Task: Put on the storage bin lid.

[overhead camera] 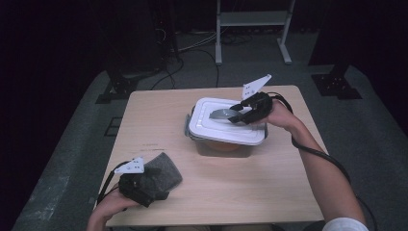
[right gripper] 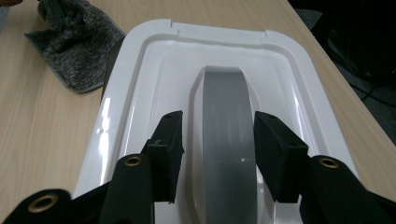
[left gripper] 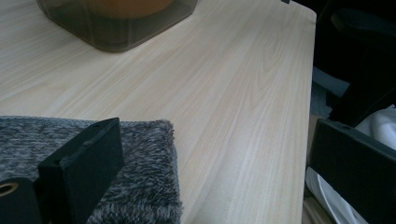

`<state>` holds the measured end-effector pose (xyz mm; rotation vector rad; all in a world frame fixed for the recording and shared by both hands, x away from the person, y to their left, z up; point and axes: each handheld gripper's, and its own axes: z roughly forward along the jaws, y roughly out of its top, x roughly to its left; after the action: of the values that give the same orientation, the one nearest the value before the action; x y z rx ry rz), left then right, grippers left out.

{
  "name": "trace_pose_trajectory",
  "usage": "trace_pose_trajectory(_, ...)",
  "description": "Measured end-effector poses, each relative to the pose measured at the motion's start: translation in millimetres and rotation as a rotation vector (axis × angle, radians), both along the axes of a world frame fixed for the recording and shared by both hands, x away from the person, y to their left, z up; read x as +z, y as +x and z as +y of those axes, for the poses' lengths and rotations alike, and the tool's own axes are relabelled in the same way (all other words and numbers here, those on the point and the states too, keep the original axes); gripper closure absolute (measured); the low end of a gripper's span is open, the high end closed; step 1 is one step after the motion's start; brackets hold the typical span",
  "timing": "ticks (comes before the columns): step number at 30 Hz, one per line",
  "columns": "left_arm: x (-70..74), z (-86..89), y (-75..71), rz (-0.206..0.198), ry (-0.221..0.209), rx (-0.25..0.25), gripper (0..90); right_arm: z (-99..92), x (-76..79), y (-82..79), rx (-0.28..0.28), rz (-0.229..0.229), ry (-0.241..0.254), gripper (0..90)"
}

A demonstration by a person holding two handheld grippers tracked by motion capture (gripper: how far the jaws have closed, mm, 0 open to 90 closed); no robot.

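Grey handle [right gripper: 229,140] sits on the white lid [overhead camera: 211,129] of the box [overhead camera: 222,148] mid-desk [overhead camera: 240,192], its long axis running straight away between the right tongs [right gripper: 218,154]; they straddle it with gaps, not gripping; something orange inside; left tongs [overhead camera: 144,185] spread wide over a grey cloth [left gripper: 140,186].
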<state>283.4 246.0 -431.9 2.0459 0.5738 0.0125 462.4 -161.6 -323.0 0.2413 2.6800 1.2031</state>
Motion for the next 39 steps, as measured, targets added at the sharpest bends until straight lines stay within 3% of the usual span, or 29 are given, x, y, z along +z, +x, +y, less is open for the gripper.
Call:
trace_pose_trajectory(6,-0.4,1.6,0.1,0.004,-0.004,0.002,2.4,15.4,2.1,5.6,0.009,-0.019,-0.033,65.0)
trace_pose_trajectory(15,-0.7,1.6,0.0,0.007,-0.004,0.002,2.0,21.5,4.6,13.2,0.092,-0.015,-0.065,65.6)
trace_pose_trajectory(21,-0.6,1.7,-0.6,0.008,-0.004,0.003,2.0,17.0,-2.8,14.9,0.104,0.014,-0.032,65.1)
trace_pose_trajectory(27,-0.5,1.6,-1.1,0.007,-0.004,0.0,2.0,13.7,-3.2,10.4,0.067,0.04,-0.01,48.7)
trace_pose_trajectory(32,-0.7,0.9,-0.8,0.006,-0.005,-0.001,2.0,1.7,-1.1,7.4,0.014,0.073,0.03,42.5)
trace_pose_trajectory(39,-1.0,1.8,-0.8,0.007,-0.006,0.004,2.0,-19.6,2.6,-1.7,-0.025,0.076,0.081,36.7)
